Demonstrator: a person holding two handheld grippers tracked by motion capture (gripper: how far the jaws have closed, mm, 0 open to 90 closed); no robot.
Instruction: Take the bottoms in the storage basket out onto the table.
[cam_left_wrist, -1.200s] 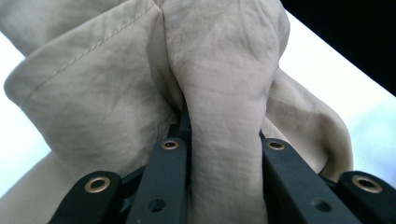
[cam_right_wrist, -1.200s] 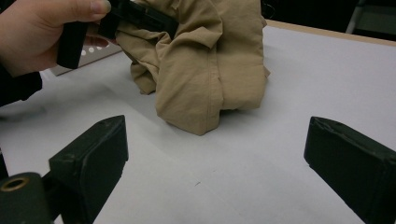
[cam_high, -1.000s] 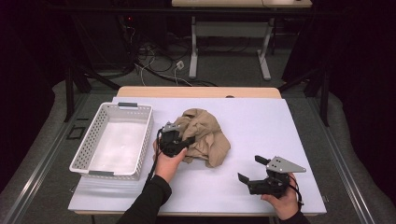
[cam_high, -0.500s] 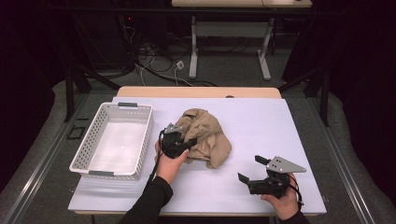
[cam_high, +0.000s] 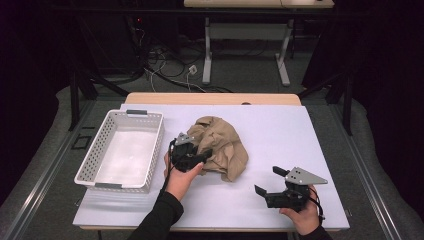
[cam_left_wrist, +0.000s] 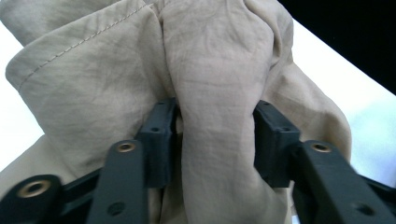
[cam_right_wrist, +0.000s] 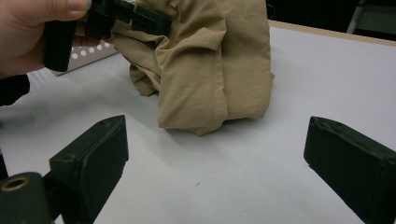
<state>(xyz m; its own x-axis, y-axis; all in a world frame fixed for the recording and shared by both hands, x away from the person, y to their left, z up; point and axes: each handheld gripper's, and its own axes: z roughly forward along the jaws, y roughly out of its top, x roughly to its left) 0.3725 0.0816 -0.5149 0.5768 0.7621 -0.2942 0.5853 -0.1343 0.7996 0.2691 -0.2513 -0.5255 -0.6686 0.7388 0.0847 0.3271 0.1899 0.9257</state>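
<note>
A crumpled tan cloth (cam_high: 222, 145) lies heaped in the middle of the white table. My left gripper (cam_high: 200, 156) is at the heap's left edge, shut on a thick fold. In the left gripper view that fold of cloth (cam_left_wrist: 215, 70) is squeezed between the two black pads (cam_left_wrist: 161, 135) of the left gripper (cam_left_wrist: 215, 140). My right gripper (cam_high: 268, 180) rests near the front right of the table, open and holding nothing, a short way from the cloth. The right gripper view has its wide-apart jaws (cam_right_wrist: 219, 154) aimed at the cloth (cam_right_wrist: 215, 70), with the left gripper (cam_right_wrist: 126, 18) beyond.
A white perforated basket (cam_high: 86, 165) stands at the left of the table, nothing inside it. The white table top (cam_high: 280, 125) has bare room to the right of and behind the cloth. Past the far edge are table legs and cables on the floor.
The left gripper, with the fold in it, has shifted slightly toward the near edge, and the heap has bunched a little. The right gripper has stayed in place.
</note>
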